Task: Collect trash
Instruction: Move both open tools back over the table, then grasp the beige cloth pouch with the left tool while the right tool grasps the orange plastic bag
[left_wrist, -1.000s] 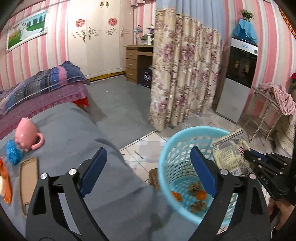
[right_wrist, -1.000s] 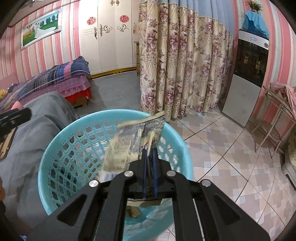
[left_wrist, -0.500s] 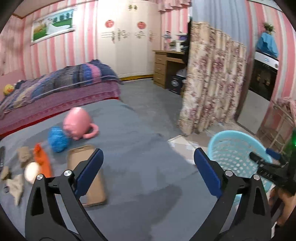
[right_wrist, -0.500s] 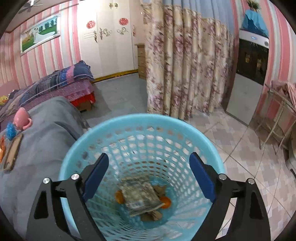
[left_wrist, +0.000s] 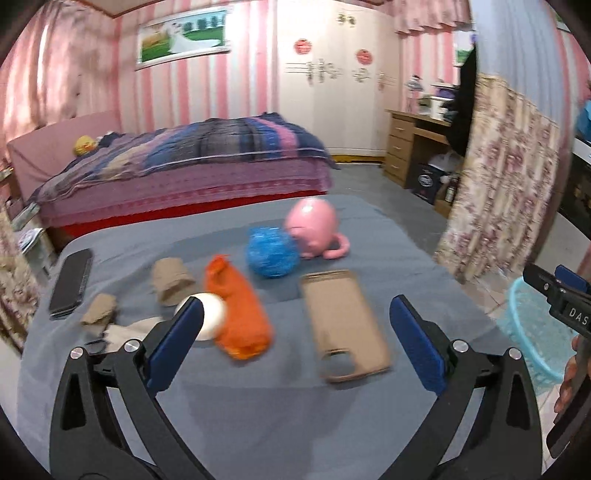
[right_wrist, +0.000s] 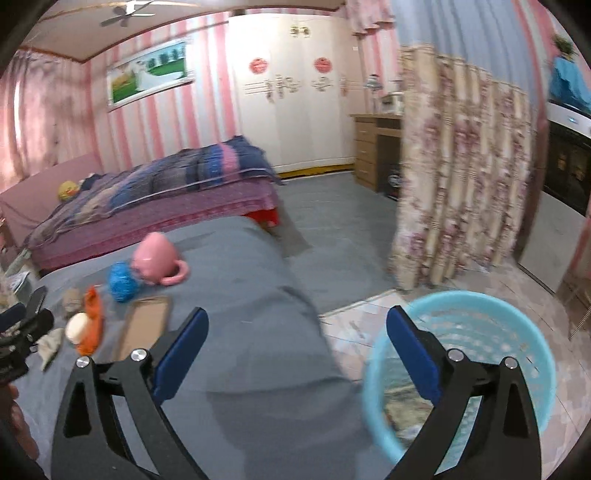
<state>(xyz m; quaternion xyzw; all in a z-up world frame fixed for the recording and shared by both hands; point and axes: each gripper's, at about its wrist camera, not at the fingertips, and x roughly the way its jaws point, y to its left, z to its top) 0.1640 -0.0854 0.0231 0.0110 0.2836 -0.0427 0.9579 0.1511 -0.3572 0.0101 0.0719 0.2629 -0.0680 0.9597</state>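
Left wrist view: the left gripper (left_wrist: 295, 328), jaws spread and empty, has swung from the basket to trash on the grey table (left_wrist: 258, 406), nearest an orange wrapper (left_wrist: 238, 314).

Right wrist view: the right gripper (right_wrist: 295, 343), spread wide since dropping its packet, pulls back from the blue basket (right_wrist: 517, 332), freed for another pickup.

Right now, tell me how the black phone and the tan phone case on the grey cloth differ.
The black phone is dark and lies at the cloth's far left edge; the tan phone case is pale brown and lies between the open left claw's fingers. The case shows a camera cutout near its close end; the phone shows none. Both lie flat, lengthwise, on the grey cloth.
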